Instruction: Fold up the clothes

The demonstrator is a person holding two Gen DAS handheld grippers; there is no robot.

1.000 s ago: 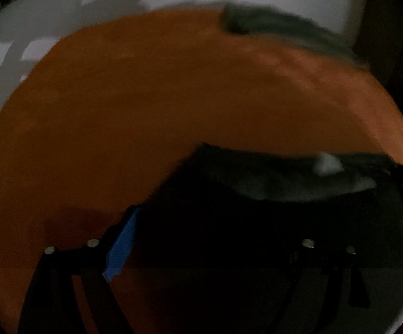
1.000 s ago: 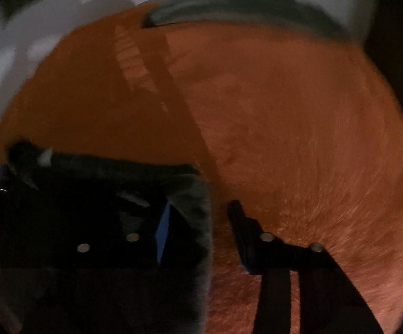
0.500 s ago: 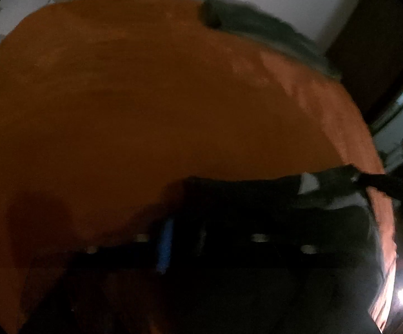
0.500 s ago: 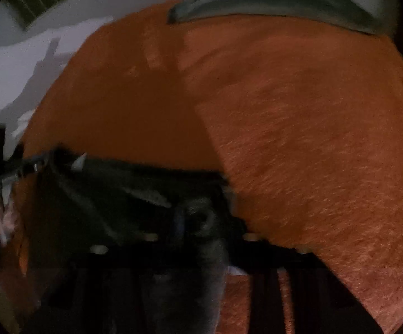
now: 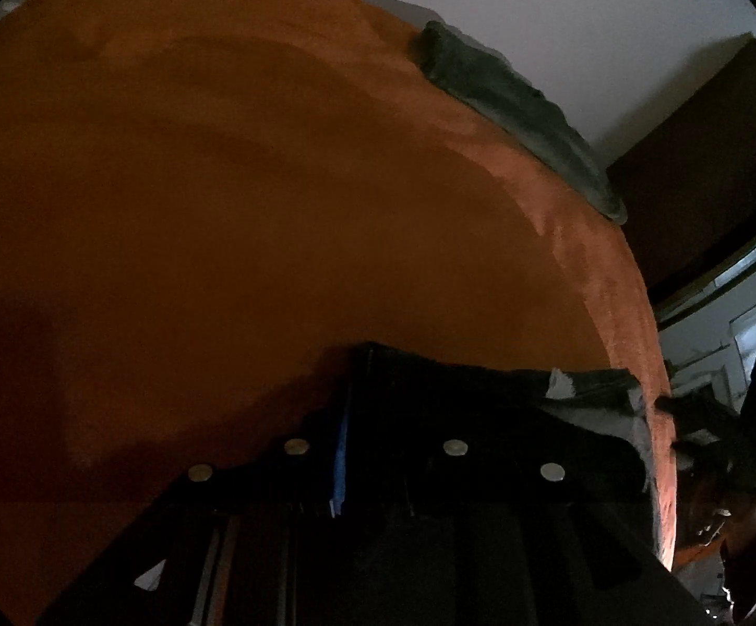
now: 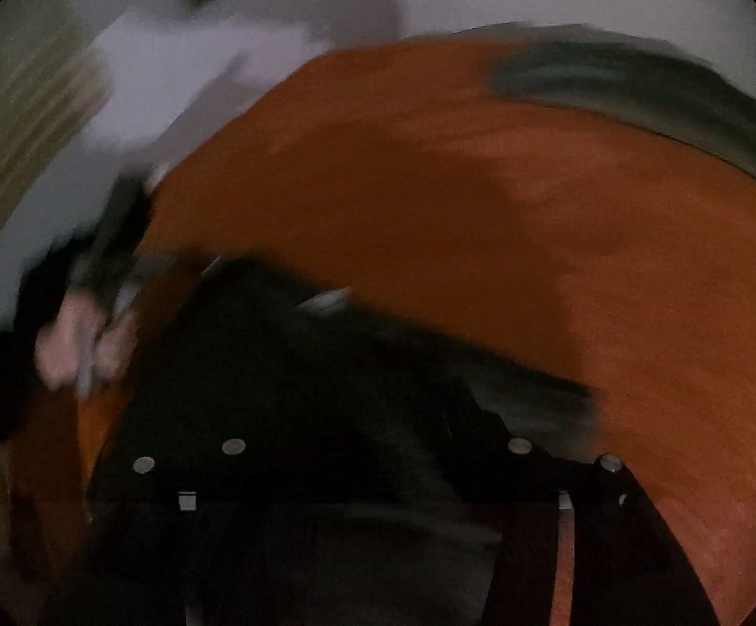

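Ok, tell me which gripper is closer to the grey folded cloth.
Right, probably. From the left gripper the grey folded cloth lies far off ahead-right, on the right gripper's side. The right gripper, jaws opening with the dark garment between them, also stands far short.

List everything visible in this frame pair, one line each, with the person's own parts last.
Dark garment: one, black-grey, near edge of the orange surface, at both grippers.
Grey cloth: one, dark grey-green, far edge of the surface.
Orange surface: one, fuzzy, fills both views.
Wall: pale, behind.
Left gripper: black, fingers nearly together on the garment.
Right gripper: black, blurred, jaws opening over the garment.
Hand: one, left side of right view.
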